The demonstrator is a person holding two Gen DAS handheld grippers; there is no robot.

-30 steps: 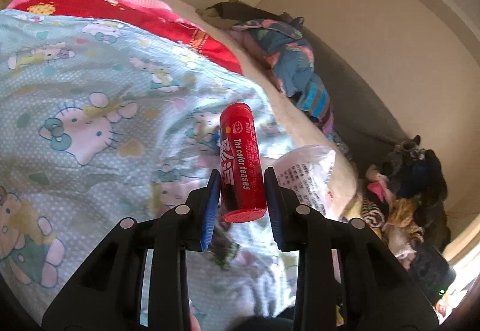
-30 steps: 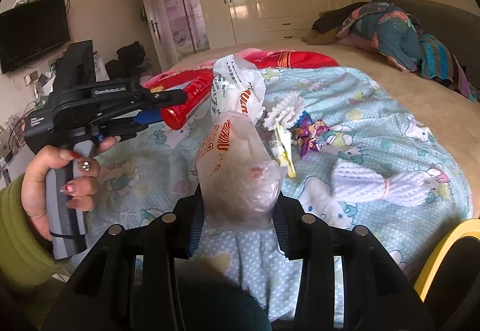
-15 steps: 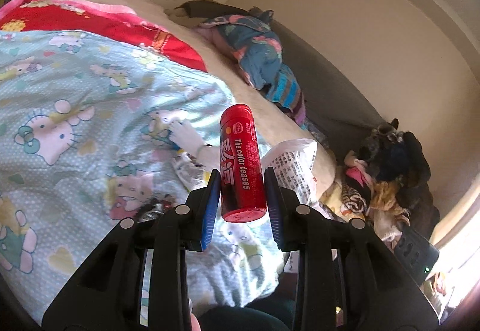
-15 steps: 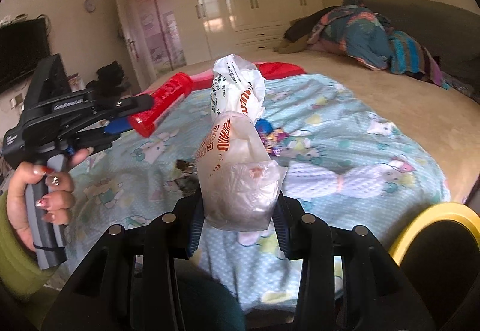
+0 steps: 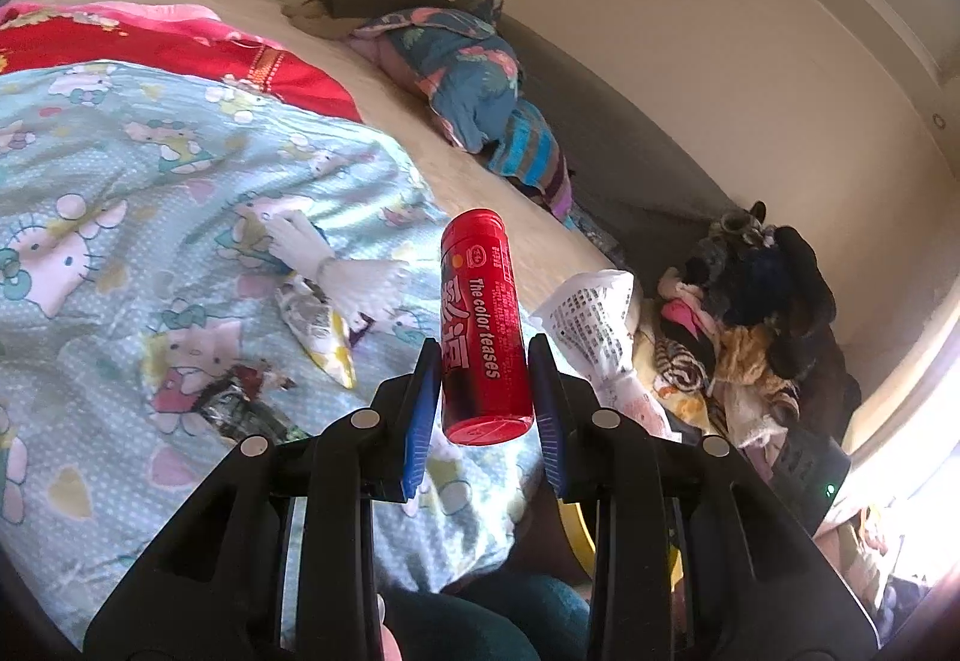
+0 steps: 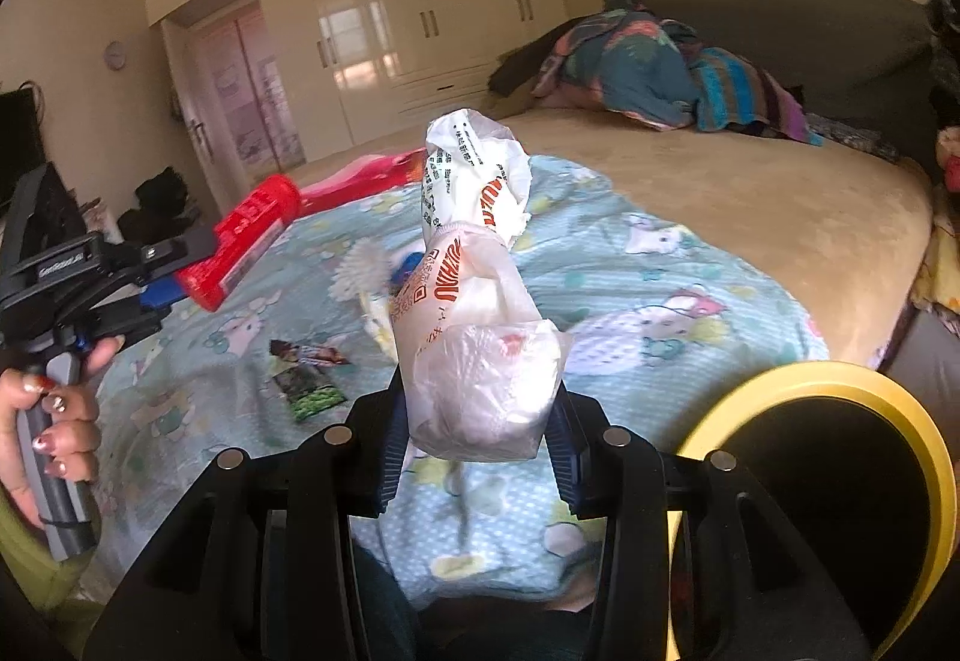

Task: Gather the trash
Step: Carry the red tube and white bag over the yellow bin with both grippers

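Right gripper (image 6: pixel 474 409) clamped a crumpled plastic bag (image 6: pixel 474 301). Left gripper (image 6: pixel 180 271), at frame left, held a red canister (image 6: pixel 240 241). Wrappers (image 6: pixel 306 373) lay on the blanket (image 6: pixel 660 313). Yellow-rimmed bin (image 6: pixel 840 391) lower right.

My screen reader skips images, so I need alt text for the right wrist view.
The right gripper clamps a crumpled white plastic bag with orange print above a cartoon-print blue blanket. A yellow-rimmed dark bin sits lower right; at left, the left gripper holds a red cylindrical tube.
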